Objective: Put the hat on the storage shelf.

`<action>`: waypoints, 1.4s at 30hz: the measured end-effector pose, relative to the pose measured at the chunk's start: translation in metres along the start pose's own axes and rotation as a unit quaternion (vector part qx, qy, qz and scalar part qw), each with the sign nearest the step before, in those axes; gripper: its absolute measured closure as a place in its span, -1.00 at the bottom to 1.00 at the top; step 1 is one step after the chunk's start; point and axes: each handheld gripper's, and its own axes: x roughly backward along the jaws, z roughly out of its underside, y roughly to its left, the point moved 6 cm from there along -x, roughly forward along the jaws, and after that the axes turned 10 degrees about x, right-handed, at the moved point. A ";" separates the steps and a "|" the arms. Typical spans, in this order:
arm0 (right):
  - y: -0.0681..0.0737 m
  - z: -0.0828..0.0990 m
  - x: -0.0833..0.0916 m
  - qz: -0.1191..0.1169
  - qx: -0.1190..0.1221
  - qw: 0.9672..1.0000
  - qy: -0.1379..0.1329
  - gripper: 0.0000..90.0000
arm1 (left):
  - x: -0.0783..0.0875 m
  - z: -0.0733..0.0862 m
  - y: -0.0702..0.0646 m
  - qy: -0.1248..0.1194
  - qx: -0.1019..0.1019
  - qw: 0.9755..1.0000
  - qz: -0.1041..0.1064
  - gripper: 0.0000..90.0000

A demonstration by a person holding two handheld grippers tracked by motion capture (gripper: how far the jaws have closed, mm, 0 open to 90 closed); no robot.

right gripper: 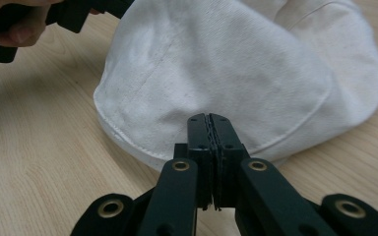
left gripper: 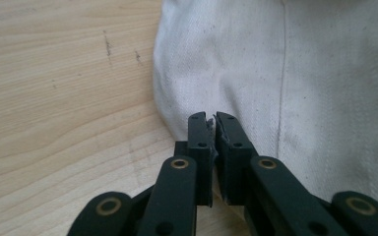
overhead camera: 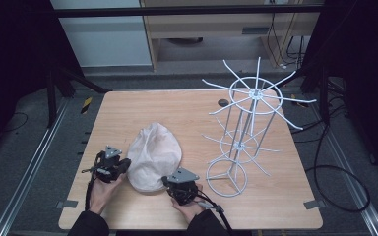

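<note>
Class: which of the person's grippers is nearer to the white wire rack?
The right. The right gripper sits at the cap's near edge, just left of the rack's base ring. The left gripper is at the cap's far-left side, with the cap between it and the rack.

Right hand-held gripper [right gripper: 210, 118] jaws closed, tips at white cap [right gripper: 226, 69] edge.

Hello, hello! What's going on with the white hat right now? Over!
Left gripper shut, fingers at the white hat's edge. Right gripper shut, empty, fingers just short of the hat. Hat flat on the table. White wire rack stands to its right, clear.
</note>
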 end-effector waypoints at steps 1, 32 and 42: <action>-0.002 0.000 0.003 0.002 0.000 1.000 -0.001 0.97 | 0.003 -0.001 0.001 -0.006 0.001 1.000 0.001 0.87; -0.058 0.049 0.137 0.054 -0.029 0.998 -0.003 0.01 | 0.092 -0.044 -0.035 -0.106 0.004 0.991 0.085 0.19; -0.070 0.055 0.161 0.087 -0.027 0.995 -0.028 -0.25 | 0.092 -0.051 -0.044 -0.097 -0.003 0.992 0.086 0.03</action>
